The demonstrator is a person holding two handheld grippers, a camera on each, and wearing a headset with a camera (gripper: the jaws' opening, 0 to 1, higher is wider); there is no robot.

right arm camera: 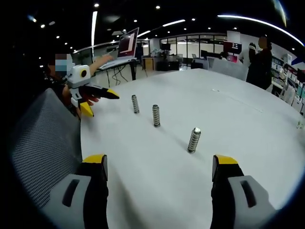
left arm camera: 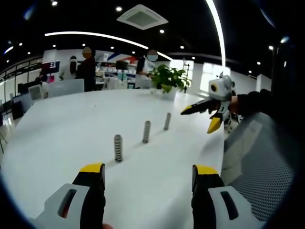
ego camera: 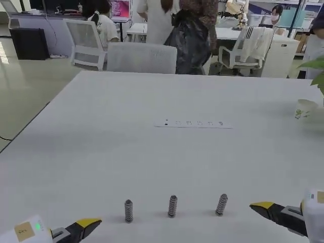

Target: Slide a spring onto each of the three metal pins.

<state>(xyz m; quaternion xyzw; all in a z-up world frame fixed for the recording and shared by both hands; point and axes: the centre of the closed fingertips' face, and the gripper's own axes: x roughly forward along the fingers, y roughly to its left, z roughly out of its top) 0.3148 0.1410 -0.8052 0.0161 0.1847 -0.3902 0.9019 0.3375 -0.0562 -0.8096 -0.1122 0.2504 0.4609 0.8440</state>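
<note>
Nearest the viewer, at the front edge of the white table, the left gripper has its yellow-tipped jaws set wide apart with nothing between them. The right gripper is likewise wide and empty. Each is well short of the work, one at either end of the row, and each appears in the other's gripper view raised off the tabletop with its jaws parted. Just beyond the tips, three coils stand upright in a line across the table, apart from one another: the left spring, the middle spring and the right spring, the last leaning slightly. The pins themselves are largely hidden inside the coils. A bright cap above the right spring is probably a pin's head, though the views are too coarse to confirm this for all three. On this evidence the loading step appears complete for every pin, and no loose spring lies on the table near the row. The next move therefore calls for checking rather than grasping. This means confirming that each coil sits fully down on its pin, perhaps nudging the leaning right spring straight with a narrowed jaw, and then keeping both tools clear so that nothing is knocked. Farther back lie a flat socket strip and a patterned cup near the right edge. Beyond the table are office chairs and people.
</note>
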